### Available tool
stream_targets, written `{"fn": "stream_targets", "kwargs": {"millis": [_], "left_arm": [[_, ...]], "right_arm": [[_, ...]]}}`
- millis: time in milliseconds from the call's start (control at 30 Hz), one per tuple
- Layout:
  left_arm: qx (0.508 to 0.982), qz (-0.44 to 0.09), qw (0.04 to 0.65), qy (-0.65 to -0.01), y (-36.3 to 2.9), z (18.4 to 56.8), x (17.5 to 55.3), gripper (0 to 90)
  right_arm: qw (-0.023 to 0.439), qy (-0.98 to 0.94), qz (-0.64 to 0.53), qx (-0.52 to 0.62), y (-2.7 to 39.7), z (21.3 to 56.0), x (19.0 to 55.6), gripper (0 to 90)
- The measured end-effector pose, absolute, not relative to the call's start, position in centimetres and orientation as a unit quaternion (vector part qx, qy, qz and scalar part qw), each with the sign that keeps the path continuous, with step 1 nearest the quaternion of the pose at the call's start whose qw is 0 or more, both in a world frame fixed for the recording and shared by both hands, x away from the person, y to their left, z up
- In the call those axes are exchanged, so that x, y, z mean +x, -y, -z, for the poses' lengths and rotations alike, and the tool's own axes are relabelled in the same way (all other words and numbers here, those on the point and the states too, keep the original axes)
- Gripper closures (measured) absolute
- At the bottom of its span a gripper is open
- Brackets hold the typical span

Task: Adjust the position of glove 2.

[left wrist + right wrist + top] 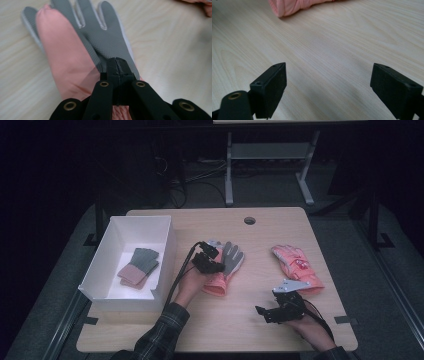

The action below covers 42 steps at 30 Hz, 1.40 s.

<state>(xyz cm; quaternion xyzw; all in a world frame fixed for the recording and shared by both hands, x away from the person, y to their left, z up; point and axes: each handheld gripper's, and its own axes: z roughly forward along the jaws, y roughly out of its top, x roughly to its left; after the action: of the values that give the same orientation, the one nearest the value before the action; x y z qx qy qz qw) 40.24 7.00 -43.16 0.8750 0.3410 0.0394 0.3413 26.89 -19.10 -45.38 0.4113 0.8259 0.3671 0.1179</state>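
Dim room, dark floor, metal frame legs beyond the far edge. Pale wooden table (260, 320) across the middle of the high view, with a small round hole (249, 220) near its far side. On the left part, a white box (167, 250), open-topped, holding a folded pair of gloves (138, 267) in grey-green and dusty pink.

Near the table's middle, a pink-and-grey glove (227, 265) lying flat, grey textured palm upward, fingers pointing away from the person – in the left gripper view, a pink fold laid over the left part of the grey palm (107, 42). Farther right, well apart, a second pink glove (295, 265), also flat.

Over the middle glove, the left gripper (212, 255), held from below by a hand in a plaid sleeve (162, 332); jaws brought fully together, tips down on the grey palm where it meets the pink fold – whether any fabric is pinched between them cannot be told.

Near the front right edge, the right gripper (262, 311), low over bare wood, jaws spread wide apart with nothing between them.
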Motion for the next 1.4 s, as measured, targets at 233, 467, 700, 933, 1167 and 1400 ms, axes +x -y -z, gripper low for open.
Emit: {"fn": "stream_targets", "kwargs": {"millis": [233, 467, 700, 933, 1167, 1400], "left_arm": [[0.882, -0.009, 0.349, -0.316, -5.6, 43.2, 38.5, 89.9], [0.894, 0.017, 0.348, -0.282, -4.7, 43.2, 36.7, 89.9], [0.903, 0.043, 0.346, -0.249, -3.6, 42.9, 35.0, 89.8], [0.894, 0.015, 0.365, -0.258, -6.6, 41.4, 34.8, 89.8], [0.896, 0.010, 0.358, -0.262, -9.8, 42.5, 33.0, 89.7], [0.910, 0.035, 0.339, -0.237, -9.6, 43.7, 31.7, 89.7]], "right_arm": [[0.118, -0.825, -0.368, 0.412, 19.1, 45.4, 26.9, 13.3], [0.117, -0.823, -0.368, 0.416, 19.2, 45.4, 26.9, 13.4], [0.116, -0.825, -0.366, 0.414, 19.3, 45.4, 27.0, 13.4], [0.118, -0.822, -0.369, 0.417, 19.7, 45.3, 26.8, 13.4], [0.116, -0.820, -0.366, 0.424, 20.8, 45.5, 25.8, 13.4], [0.120, -0.818, -0.363, 0.431, 21.2, 45.6, 25.7, 13.4]]}}
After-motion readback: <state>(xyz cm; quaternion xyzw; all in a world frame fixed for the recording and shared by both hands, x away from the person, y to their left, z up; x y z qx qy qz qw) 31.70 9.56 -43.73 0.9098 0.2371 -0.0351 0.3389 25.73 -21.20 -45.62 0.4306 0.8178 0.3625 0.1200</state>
